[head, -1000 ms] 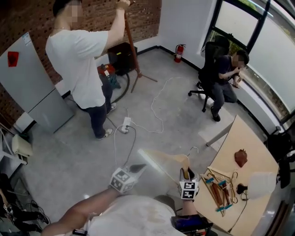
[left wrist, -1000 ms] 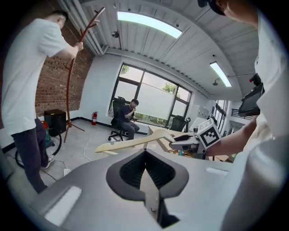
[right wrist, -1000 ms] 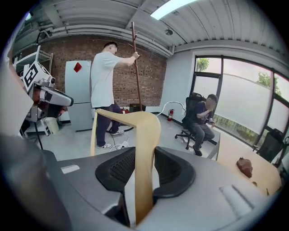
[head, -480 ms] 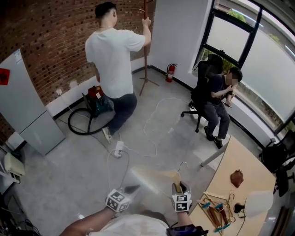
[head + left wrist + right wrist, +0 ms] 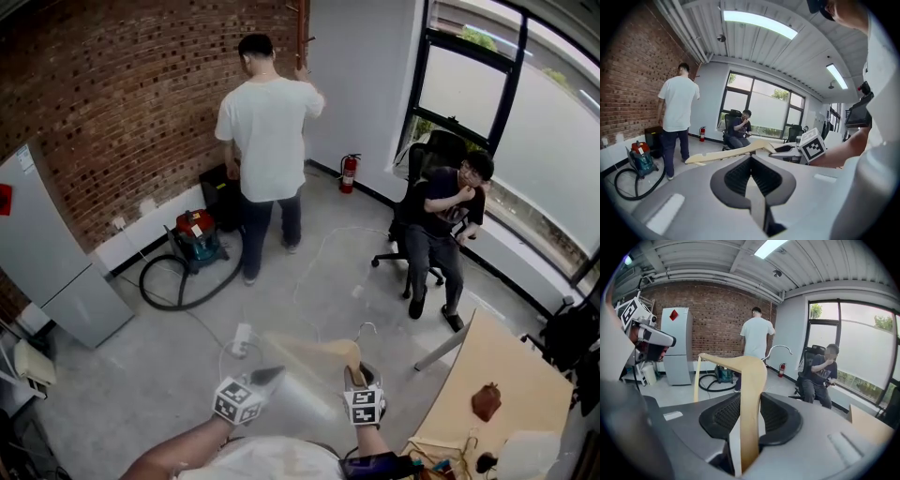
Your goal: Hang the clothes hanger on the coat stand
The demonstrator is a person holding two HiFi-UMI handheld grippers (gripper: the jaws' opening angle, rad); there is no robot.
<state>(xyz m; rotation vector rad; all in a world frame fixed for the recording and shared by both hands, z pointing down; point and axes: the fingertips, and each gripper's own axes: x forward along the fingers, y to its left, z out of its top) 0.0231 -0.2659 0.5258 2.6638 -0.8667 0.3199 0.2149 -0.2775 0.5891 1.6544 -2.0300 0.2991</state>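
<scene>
My right gripper [image 5: 751,397] is shut on one arm of a pale wooden clothes hanger [image 5: 753,373] and holds it upright, its metal hook [image 5: 781,348] pointing away. In the head view the hanger [image 5: 309,352] lies across between both grippers, low in the picture. The left gripper [image 5: 271,374] sits just left of the hanger's free end, shut and holding nothing; from its own view, the hanger [image 5: 726,152] passes beyond its tips [image 5: 751,158]. The brown coat stand [image 5: 300,33] is upright far ahead in the corner by the brick wall, held by a person in a white shirt [image 5: 270,141].
A second person sits on an office chair [image 5: 439,211] by the windows. A vacuum cleaner with its hose [image 5: 195,239], a fire extinguisher [image 5: 349,173], a grey cabinet [image 5: 52,272] and a power strip with cables [image 5: 242,339] are on the concrete floor. A wooden table [image 5: 525,375] is at the right.
Both grippers have travelled forward with the hanger, away from the table. The person in white has carried the coat stand back to the corner and stood it upright.
</scene>
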